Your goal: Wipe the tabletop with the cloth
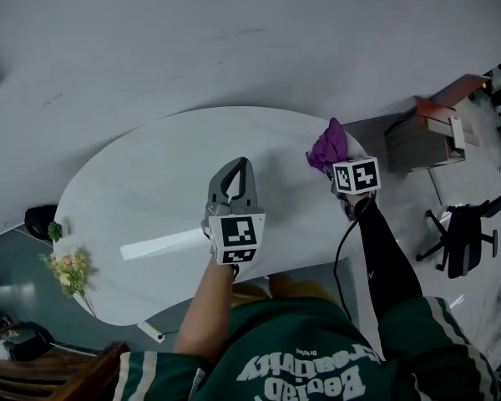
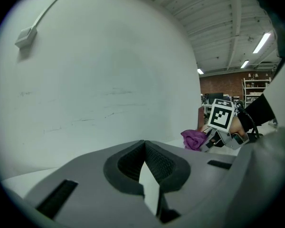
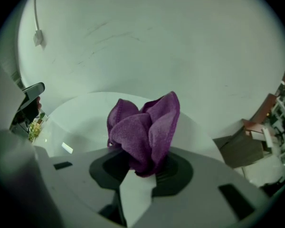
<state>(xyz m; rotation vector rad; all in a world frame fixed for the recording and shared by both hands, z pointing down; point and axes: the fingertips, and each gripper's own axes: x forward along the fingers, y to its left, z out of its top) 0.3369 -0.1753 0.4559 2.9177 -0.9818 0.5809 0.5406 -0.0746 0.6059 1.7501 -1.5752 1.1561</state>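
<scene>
A bunched purple cloth [image 1: 329, 147] is held above the right end of the white oval tabletop [image 1: 150, 182]. My right gripper [image 1: 334, 167] is shut on the cloth [image 3: 145, 134], which sticks up from between its jaws. Over the middle of the table my left gripper [image 1: 235, 180] is shut with nothing in it. In the left gripper view the cloth [image 2: 195, 139] and the right gripper's marker cube [image 2: 222, 116] show off to the right, and the left gripper [image 2: 143, 158] has its jaws pressed together.
A small bunch of flowers [image 1: 69, 267] lies at the table's left end, seen also as flowers [image 3: 35, 126]. A cardboard box [image 1: 426, 132] and an office chair [image 1: 463, 236] stand on the floor to the right. A black object [image 1: 40, 220] sits left of the table.
</scene>
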